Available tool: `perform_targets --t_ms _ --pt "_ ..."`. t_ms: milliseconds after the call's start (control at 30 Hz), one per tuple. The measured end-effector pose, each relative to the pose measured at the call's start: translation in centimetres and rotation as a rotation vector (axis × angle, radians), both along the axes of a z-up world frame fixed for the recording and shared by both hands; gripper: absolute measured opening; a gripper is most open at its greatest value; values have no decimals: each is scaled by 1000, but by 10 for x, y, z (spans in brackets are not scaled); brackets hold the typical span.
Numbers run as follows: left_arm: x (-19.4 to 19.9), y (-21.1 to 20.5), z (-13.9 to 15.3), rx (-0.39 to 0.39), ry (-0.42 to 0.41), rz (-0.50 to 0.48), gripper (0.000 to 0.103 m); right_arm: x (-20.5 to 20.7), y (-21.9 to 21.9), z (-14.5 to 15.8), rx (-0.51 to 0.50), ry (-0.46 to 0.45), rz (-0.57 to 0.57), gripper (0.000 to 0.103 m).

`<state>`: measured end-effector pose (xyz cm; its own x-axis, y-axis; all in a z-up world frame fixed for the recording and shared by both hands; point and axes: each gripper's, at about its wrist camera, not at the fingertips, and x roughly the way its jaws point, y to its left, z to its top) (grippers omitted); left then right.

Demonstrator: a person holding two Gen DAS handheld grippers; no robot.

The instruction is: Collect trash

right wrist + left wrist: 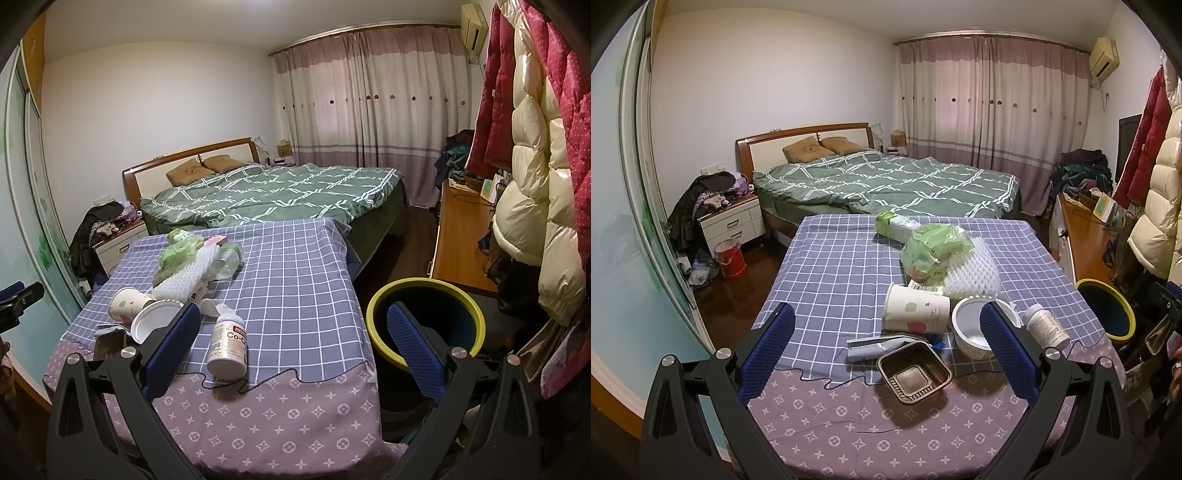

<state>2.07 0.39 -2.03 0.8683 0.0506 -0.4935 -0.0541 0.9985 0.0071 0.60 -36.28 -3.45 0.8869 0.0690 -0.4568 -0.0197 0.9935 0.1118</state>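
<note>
Both hand-held grippers spread wide, nothing held: left hand-held gripper [886, 354] hovers over the tray [914, 371], right hand-held gripper [293, 349] near the bottle [228, 345]. Trash clustered on the desk [295, 280]: cup [916, 308], bowl [971, 328], green bag [934, 249], foam net [971, 271]. Bin [424, 321] on the floor just beside the desk. Risks: bottle lies on its side, likely rolls off if nudged; loose thread [258, 386] may snag; thin tray may crumple or slip.

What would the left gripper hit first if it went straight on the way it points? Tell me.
Most likely the brown plastic tray, lying on the table between the open fingers of the left gripper and nearest to them. Just beyond it lie the tube and the tipped paper cup. Depth is hard to judge.
</note>
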Motion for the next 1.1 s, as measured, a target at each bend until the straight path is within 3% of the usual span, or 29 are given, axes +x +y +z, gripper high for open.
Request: perform_targets --t_ms 367,800,967,1100 --pt "32 8 1 4 7 9 99 32 11 0 -6 29 40 97" --pt "151 56 -17 -27 41 64 99 166 85 -1 -28 129 203 96" --pt "205 74 -35 -47 63 72 99 231 122 -2 0 200 279 64" --pt "239 80 -47 -29 68 75 99 276 151 -10 10 275 338 55"
